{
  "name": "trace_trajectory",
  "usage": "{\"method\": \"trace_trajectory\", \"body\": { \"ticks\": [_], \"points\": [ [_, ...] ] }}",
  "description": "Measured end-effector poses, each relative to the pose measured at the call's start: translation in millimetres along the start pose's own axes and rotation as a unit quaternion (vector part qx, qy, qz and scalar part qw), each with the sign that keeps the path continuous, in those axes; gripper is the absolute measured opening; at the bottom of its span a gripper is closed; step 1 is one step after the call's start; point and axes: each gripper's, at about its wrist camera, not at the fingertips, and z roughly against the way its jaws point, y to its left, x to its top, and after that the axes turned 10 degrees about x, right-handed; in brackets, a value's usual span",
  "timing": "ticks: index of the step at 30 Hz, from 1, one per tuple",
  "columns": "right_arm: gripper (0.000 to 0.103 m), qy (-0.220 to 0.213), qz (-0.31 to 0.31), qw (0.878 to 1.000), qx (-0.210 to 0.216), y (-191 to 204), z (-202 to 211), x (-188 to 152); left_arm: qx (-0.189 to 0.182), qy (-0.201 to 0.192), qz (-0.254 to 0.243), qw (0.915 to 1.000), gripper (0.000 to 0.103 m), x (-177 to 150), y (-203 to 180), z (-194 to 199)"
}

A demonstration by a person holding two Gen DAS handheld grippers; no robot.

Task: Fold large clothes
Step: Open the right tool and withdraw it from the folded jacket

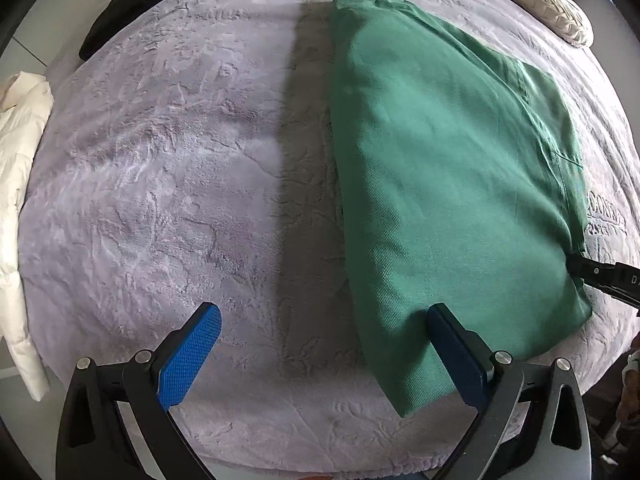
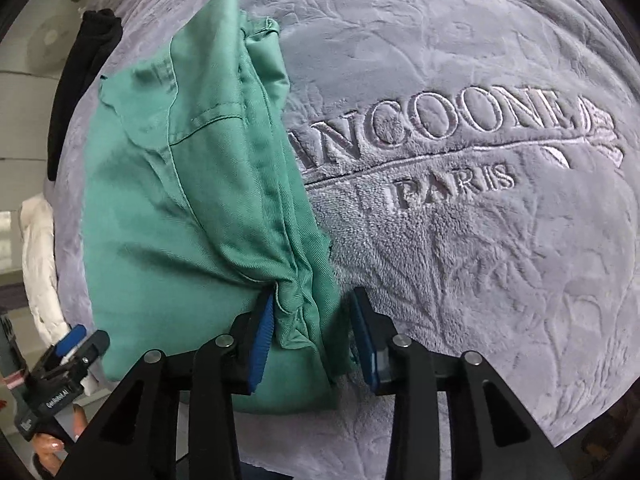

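A large green garment point(image 1: 440, 168) lies folded lengthwise on the lilac plush blanket point(image 1: 160, 168). My left gripper point(image 1: 324, 320) is open and empty, its right finger point(image 1: 452, 344) against the garment's near left edge. In the right wrist view the garment point(image 2: 180, 208) has a bunched seam edge between my right gripper's point(image 2: 314, 312) blue pads point(image 2: 262, 344). The jaws stand partly apart around the cloth, which touches the left pad. The right gripper also shows in the left wrist view point(image 1: 600, 276) at the garment's right edge.
A cream pillow point(image 1: 540, 0) lies at the far right. A white puffy jacket point(image 1: 20, 200) and a black garment point(image 1: 120, 24) lie at the left edge of the bed. The blanket bears embroidered lettering point(image 2: 460, 128) right of the garment.
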Motion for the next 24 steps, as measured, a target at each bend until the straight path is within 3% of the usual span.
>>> {"method": "trace_trajectory", "body": {
  "ticks": [10, 24],
  "points": [
    [0.045, 0.002, 0.003, 1.000, 0.000, 1.6, -6.0, 2.5, -0.018, 0.010, -0.022, 0.9995, 0.103, -0.6, -7.1, -0.9],
    [0.052, 0.018, 0.005, 1.000, -0.008, -0.2, 19.3, -20.0, -0.019, 0.016, -0.033, 0.9992, 0.103, 0.6, -16.6, -4.5]
  ]
}}
